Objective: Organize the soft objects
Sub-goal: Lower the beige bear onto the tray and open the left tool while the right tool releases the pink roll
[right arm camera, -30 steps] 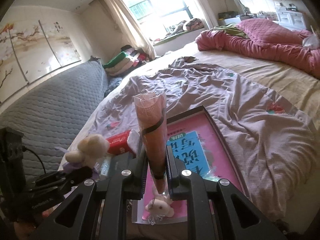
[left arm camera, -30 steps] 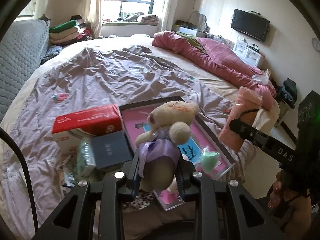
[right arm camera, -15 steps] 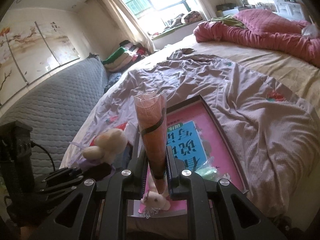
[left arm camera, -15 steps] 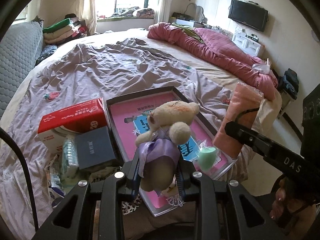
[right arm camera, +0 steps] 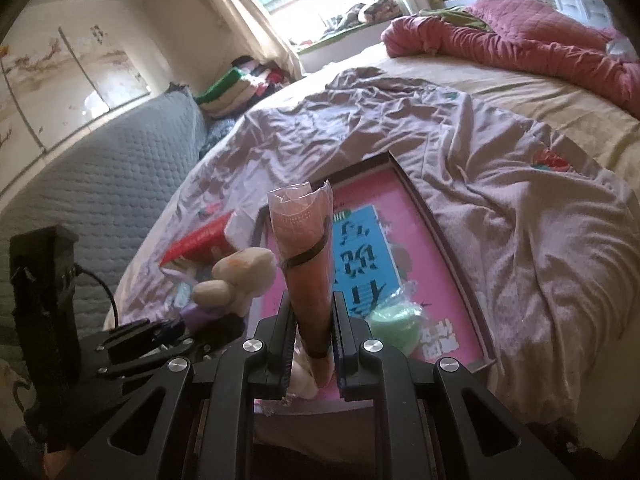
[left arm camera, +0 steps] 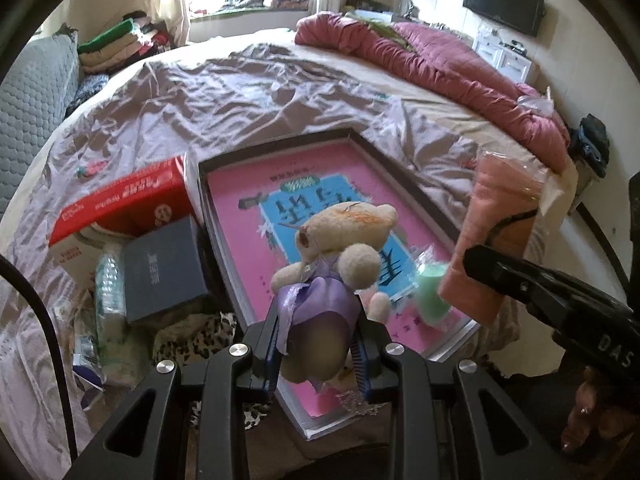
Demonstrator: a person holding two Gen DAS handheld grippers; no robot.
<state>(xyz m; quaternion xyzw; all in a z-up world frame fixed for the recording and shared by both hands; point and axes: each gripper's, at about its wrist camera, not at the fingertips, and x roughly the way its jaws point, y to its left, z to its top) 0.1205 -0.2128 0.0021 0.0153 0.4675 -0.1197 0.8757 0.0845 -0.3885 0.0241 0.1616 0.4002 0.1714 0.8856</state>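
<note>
A cream plush bear (left arm camera: pixel 344 240) in a purple dress is clamped by its lower body in my left gripper (left arm camera: pixel 318 344), above the near end of a pink box lid (left arm camera: pixel 248 184) on the bed. My right gripper (right arm camera: pixel 313 336) is shut on a pink towel pack (right arm camera: pixel 306 248) in clear plastic with a black band, held upright over the same lid (right arm camera: pixel 404 196). The towel pack (left arm camera: pixel 500 224) also shows at the right of the left wrist view, and the bear (right arm camera: pixel 244 276) at the left of the right wrist view. A small green pouch (right arm camera: pixel 394 322) and a small white plush (right arm camera: pixel 302 380) lie in the lid.
Left of the lid lie a red tissue box (left arm camera: pixel 124 204), a dark blue box (left arm camera: pixel 162 268), a plastic bottle (left arm camera: pixel 108 288) and leopard-print cloth (left arm camera: pixel 196 336). A wrinkled mauve sheet (left arm camera: pixel 208 92) covers the bed; a red quilt (left arm camera: pixel 448 64) is bunched at its far right.
Both grippers have sunk toward the pink lid with their loads still held. The lid and the boxes beside it now look larger and closer in both views.
</note>
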